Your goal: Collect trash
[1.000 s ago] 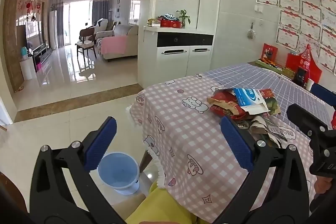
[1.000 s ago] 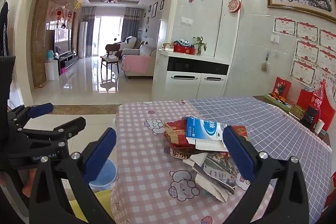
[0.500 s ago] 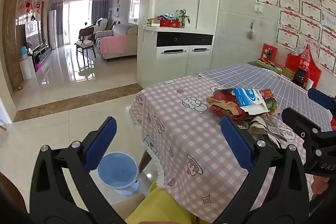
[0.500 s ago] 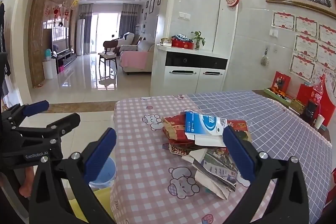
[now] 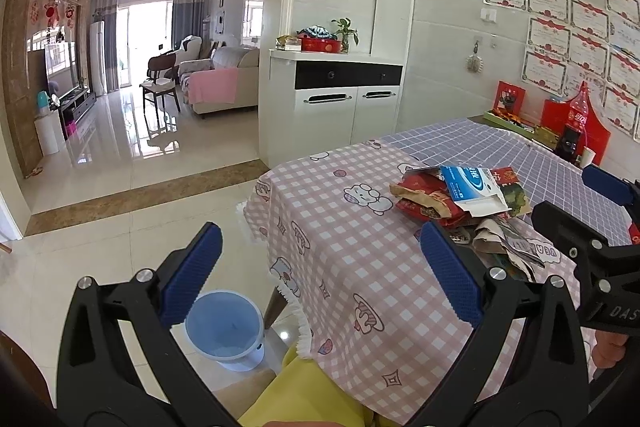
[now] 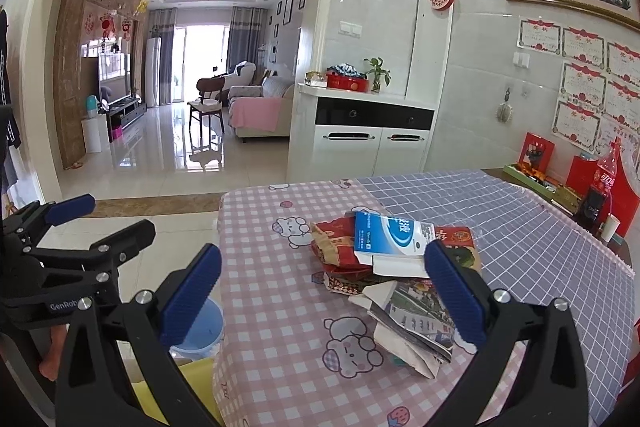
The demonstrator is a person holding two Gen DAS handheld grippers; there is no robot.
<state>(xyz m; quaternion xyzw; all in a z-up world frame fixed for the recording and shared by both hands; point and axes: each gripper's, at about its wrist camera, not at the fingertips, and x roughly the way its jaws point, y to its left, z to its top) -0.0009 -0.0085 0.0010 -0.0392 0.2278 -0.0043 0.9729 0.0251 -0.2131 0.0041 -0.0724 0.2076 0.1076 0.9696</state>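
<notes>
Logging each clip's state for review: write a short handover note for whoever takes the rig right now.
Left gripper: open, empty, hanging off the table's edge above the floor.
Right gripper: open, empty, aimed at the trash pile.
Pile: blue-white carton, red wrappers and folded papers together on the pink checked tablecloth.
Blue bin: on the floor beside the table, nothing visible inside.
Done: nothing collected.
Left: move every piece into the bin.

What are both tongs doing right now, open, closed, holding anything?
Left tongs: open, holding nothing, off the table edge above the blue bin.
Right tongs: open, holding nothing, facing the trash pile.
</notes>
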